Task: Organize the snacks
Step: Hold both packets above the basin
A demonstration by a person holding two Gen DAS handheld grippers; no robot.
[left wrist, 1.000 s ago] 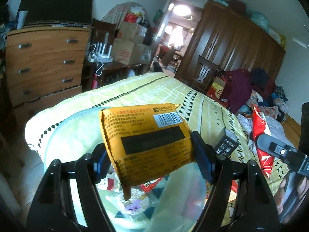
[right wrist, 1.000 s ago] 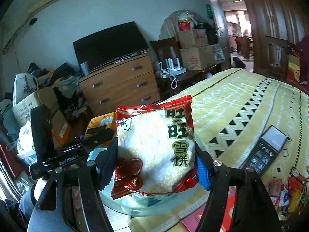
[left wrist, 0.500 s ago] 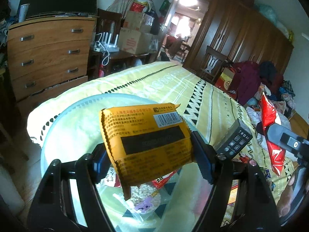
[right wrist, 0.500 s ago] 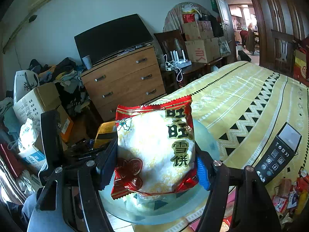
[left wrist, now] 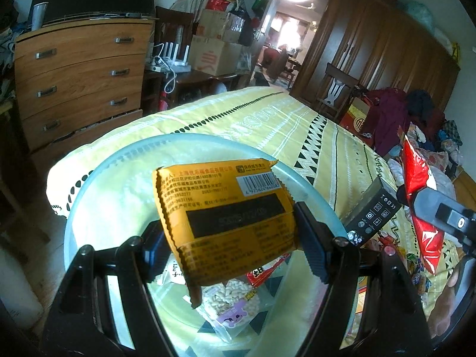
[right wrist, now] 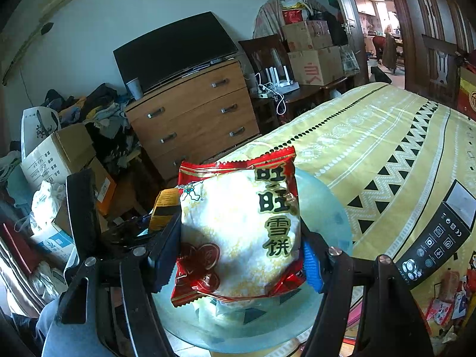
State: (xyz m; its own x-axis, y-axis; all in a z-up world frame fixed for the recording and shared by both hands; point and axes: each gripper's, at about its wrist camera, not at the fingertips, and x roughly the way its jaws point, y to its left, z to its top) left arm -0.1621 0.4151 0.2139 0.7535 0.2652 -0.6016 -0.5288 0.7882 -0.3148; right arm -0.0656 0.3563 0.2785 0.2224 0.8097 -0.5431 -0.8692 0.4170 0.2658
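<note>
Two snack packets hang over the pale blue translucent plastic basin [left wrist: 98,178] on the yellow patterned bed [left wrist: 267,119]: right tongs [right wrist: 241,255] grasp the red-and-white rice-cracker bag [right wrist: 238,229], left tongs [left wrist: 229,244] clench the orange foil packet [left wrist: 226,217]. Releasing off-centre could bounce either packet off the rim.

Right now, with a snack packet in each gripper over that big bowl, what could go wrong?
The orange packet in the left hand-held gripper hangs near the clear bowl's rim, so if dropped it might slide out.

The right hand-held gripper squeezes the puffy red-and-white rice cracker bag; a harder squeeze could crush the crackers.

The two grippers are close, so they could bump.
</note>
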